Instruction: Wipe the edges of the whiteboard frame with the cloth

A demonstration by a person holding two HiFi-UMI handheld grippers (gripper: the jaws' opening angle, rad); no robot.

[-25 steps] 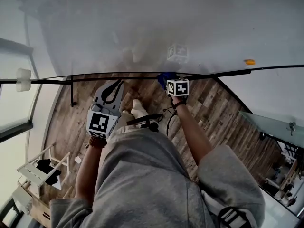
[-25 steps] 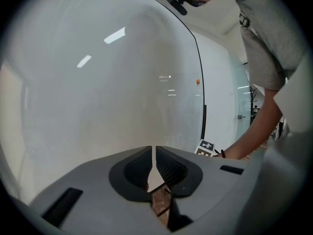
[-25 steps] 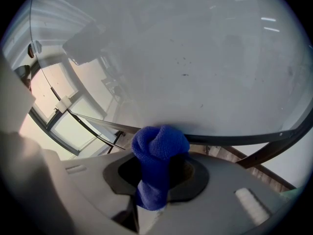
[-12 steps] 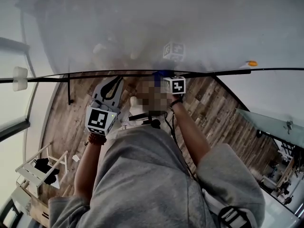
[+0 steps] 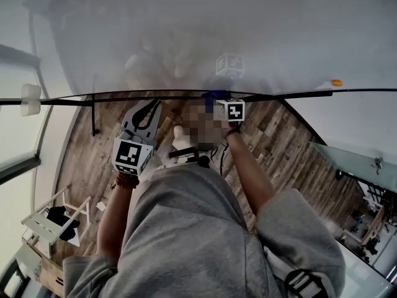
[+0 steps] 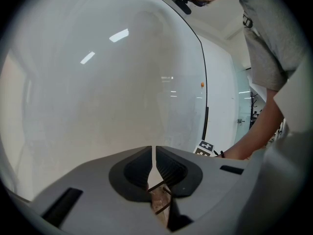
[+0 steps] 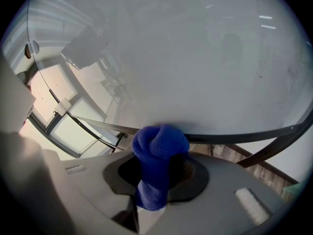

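The whiteboard (image 5: 205, 30) fills the top of the head view, its dark bottom frame edge (image 5: 155, 96) running across. My right gripper (image 5: 218, 101) is shut on a bunched blue cloth (image 7: 159, 153), which presses against the bottom frame edge (image 7: 234, 133) in the right gripper view; the cloth (image 5: 213, 97) shows as a blue spot at the frame. My left gripper (image 5: 146, 113) hangs below the frame to the left, jaws shut with nothing between them, and faces the white board surface (image 6: 107, 82).
A wooden plank floor (image 5: 80, 166) lies below. A white rack with dark items (image 5: 53, 219) stands at lower left. A small orange magnet (image 5: 335, 82) sits on the board at right. A white eraser-like block (image 5: 29, 99) rests on the frame at far left.
The right gripper with the cloth has slid a little left along the bottom frame edge, then held there. The left gripper has barely moved.
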